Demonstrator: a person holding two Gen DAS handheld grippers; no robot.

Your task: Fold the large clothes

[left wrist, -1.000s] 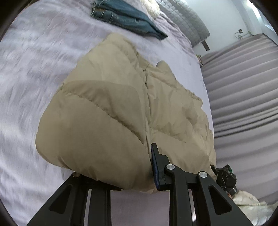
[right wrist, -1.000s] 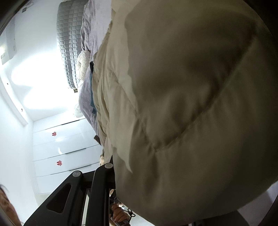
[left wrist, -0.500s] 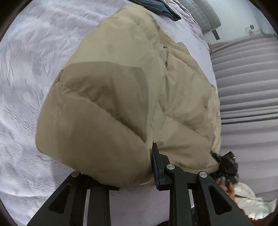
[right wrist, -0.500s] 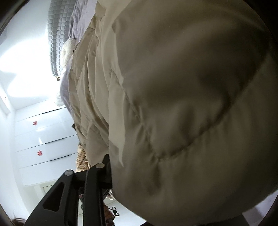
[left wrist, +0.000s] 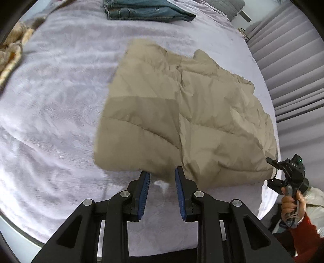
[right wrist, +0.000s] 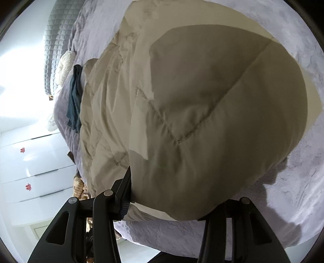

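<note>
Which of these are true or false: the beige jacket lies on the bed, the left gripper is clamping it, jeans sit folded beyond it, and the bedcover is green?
1. The beige jacket lies on the bed. True.
2. The left gripper is clamping the jacket. False: nothing is between its blue pads; the jacket's edge lies just beyond the tips.
3. Folded jeans sit beyond the jacket. True.
4. The bedcover is green. False: it is pale lilac.

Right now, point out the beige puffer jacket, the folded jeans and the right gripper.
beige puffer jacket (left wrist: 202,121): left wrist view, middle of its quilted top.
folded jeans (left wrist: 145,10): left wrist view, middle of the stack.
right gripper (left wrist: 272,172): left wrist view, between its fingertips.
</note>
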